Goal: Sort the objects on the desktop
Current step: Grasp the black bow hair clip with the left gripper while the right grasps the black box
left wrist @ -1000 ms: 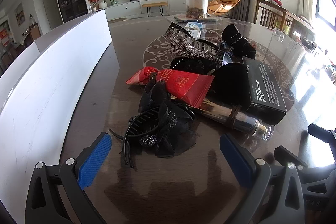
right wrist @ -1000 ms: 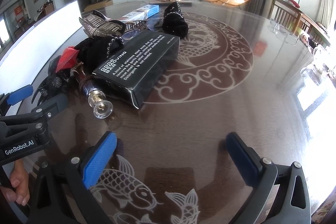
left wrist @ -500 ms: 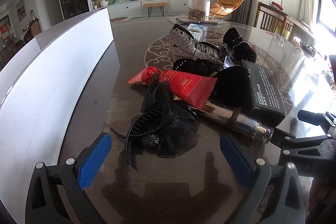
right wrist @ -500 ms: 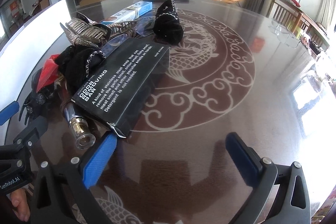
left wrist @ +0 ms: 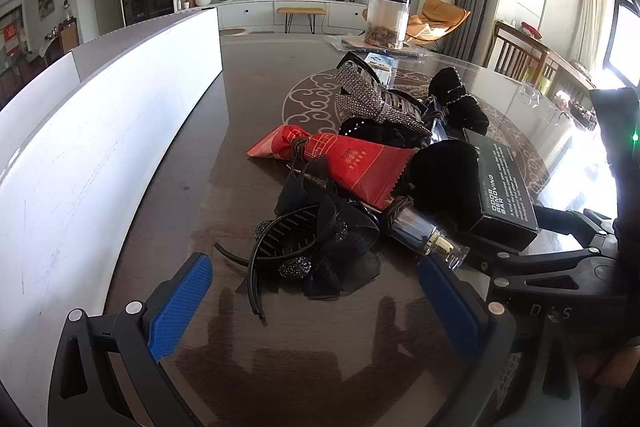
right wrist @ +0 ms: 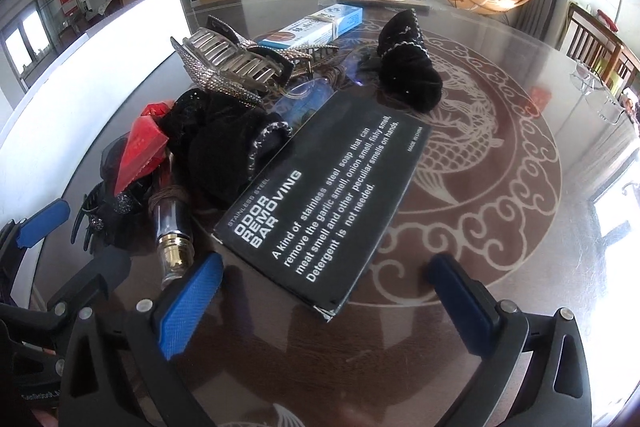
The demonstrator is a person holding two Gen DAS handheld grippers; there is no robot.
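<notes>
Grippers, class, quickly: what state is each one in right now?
Left gripper: open, holding nothing, before the black hair clip.
Right gripper: open, holding nothing, near the black box.

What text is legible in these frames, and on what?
black box: "STAINLESS STEEL ODOR REMOVING BAR"; "A kind of stainless steel soap that can remove the garlic smell... Detergent is not needed."; "MADE IN CHINA"
red packet: print too small
blue-white box: blurred

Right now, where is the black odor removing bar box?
In the right wrist view the black box lies flat on the table just ahead of the open right gripper, left of centre, beside the glass bottle.
</notes>
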